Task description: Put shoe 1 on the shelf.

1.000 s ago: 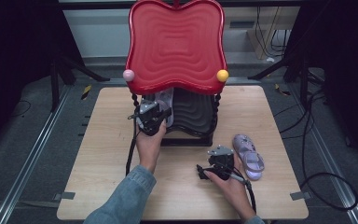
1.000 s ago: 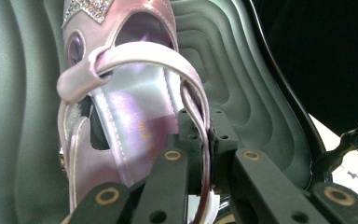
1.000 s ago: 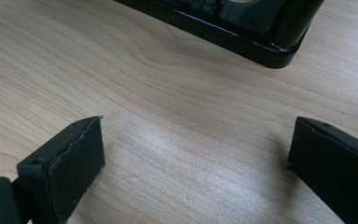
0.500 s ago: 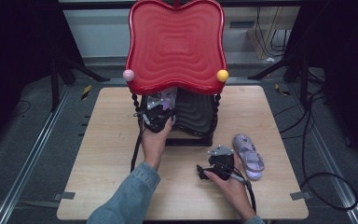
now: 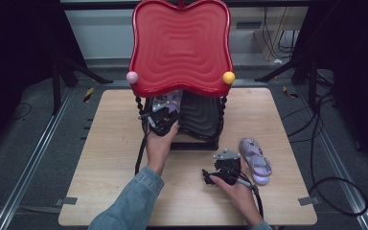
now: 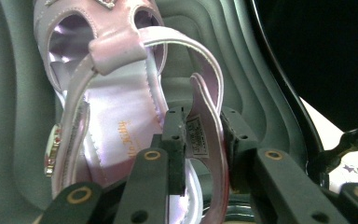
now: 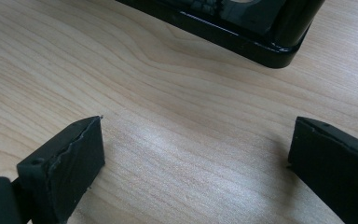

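A: Two sandals on the list, one rack, one table. Largest first: wooden table, pale grain, bare along its left side.

B: Next, the shoe rack: red wavy top tier with a pink and a yellow knob at its front corners, and a dark ribbed lower shelf beneath, on black twisted posts.

A: Item three, lilac sandal, child-sized by its look. Location: on the dark lower shelf, toe end away from the camera, heel strap nearest it.

B: Its mate, second sandal, lies on the table at the right, just beside the right gripper.

A: Left gripper: jaws closed on the sandal's heel strap, one pad on each face of it. Right gripper: jaws wide apart over bare wood, holding nothing, the rack's black base near ahead.

B: Handling notes?

A: Judged light. Straps look soft and pliable, glossy and likely a little slick; the sole looks stiffer. The heel strap gives a workable hold, though the shoe may swing from it. The small gem trim at the side looks delicate, so keep the pads off it.

B: Markings?

A: Gold script printed on the insole, too blurred to read. Small printed label inside the heel strap, partly between the jaws, also illegible.
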`<state>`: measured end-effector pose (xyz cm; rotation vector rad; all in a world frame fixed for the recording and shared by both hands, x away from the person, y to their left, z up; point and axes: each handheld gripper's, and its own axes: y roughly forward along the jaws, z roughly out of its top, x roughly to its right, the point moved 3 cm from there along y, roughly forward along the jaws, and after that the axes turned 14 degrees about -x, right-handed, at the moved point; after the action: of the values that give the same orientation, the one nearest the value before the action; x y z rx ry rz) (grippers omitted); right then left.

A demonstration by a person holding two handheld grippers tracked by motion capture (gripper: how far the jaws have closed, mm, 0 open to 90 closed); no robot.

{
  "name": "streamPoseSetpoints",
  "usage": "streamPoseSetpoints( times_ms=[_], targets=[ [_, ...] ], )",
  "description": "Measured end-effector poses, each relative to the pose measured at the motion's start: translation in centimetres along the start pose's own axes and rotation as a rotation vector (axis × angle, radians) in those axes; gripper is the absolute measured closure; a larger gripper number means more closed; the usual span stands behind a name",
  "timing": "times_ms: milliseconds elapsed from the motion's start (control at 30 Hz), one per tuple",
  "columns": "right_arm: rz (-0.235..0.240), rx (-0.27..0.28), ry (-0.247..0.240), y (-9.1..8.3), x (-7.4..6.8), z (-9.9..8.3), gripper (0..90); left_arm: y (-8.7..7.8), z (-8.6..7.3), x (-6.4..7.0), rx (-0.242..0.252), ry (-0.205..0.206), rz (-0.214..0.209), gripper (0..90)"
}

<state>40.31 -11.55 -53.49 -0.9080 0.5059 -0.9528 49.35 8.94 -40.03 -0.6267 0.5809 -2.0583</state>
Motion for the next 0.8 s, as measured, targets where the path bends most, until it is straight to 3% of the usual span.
streamPoseSetpoints(
  times_ms=[33, 133, 467, 600, 700, 800],
  targets=[
    [0.001, -0.001, 0.0, 0.0, 0.0, 0.0, 3.8, -0.2, 0.1, 0.1, 0.009, 0.016, 0.001, 69.8],
    [0.001, -0.001, 0.0, 0.0, 0.0, 0.0, 3.8, -0.6, 0.1, 0.4, 0.02, 0.002, 0.0, 63.5],
    [0.002, -0.002, 0.004, 0.0, 0.0, 0.0, 3.8, -2.5, 0.2, 0.8, 0.042, 0.018, 0.003, 47.5],
    [0.001, -0.001, 0.004, 0.0, 0.0, 0.0, 3.8, -3.4, 0.0, 1.1, 0.041, 0.038, 0.007, 40.0],
    [-0.001, 0.003, -0.001, 0.0, 0.0, 0.0, 4.2, -4.2, -0.6, 1.4, 0.02, 0.081, 0.003, 33.8],
    [-0.007, -0.005, 0.01, -0.3, 0.0, 0.0, 10.4, -4.6, -1.1, 1.5, 0.01, 0.099, 0.005, 27.3]
  ],
)
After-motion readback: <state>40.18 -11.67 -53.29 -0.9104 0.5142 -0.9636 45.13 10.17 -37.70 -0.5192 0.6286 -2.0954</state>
